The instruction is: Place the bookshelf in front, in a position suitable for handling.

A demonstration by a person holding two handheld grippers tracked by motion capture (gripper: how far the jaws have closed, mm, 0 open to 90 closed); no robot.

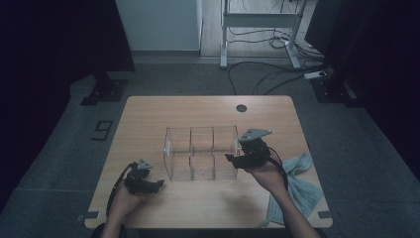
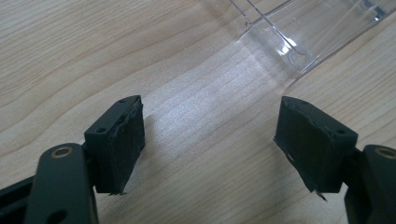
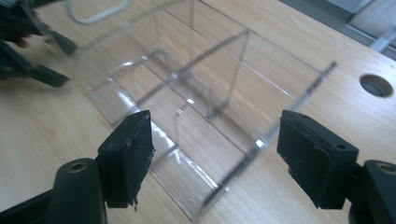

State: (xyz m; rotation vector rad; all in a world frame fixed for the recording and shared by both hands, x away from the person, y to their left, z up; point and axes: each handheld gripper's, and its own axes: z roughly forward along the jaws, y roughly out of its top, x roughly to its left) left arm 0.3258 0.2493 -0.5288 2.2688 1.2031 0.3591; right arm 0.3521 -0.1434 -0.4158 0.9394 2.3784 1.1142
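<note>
The right tongs [image 3: 212,154] stand wide open with nothing pressed between their pads; in the right gripper view the near corner of a clear acrylic divided organizer [image 3: 196,102] lies between and just below the two black jaws, which do not touch its walls. In the high view these tongs [image 1: 233,158] hover at the organizer's right end, near its front corner. The left tongs [image 2: 210,149] are likewise open and hold nothing, with only bare wood grain between the pads and a corner of the organizer [image 2: 303,32] ahead at the upper right, apart from them. In the high view the left tongs [image 1: 159,183] rest low over the counter [image 1: 148,114], just off the organizer's front left corner. The organizer [image 1: 200,151] sits near the middle of the counter, upright and open at the top, its clear partitions splitting it into compartments, with a white looped handle [image 1: 167,144] on its left end wall. Open wood lies behind it up to a round cable hole [image 1: 241,108], and a broad strip runs along the left edge. A pale blue-green cloth [image 1: 302,183] lies crumpled at the right front corner, overhanging the edge. No brand or label can be read; a dark mark like a 9 [image 1: 101,130] sits on the floor left of the counter.
</note>
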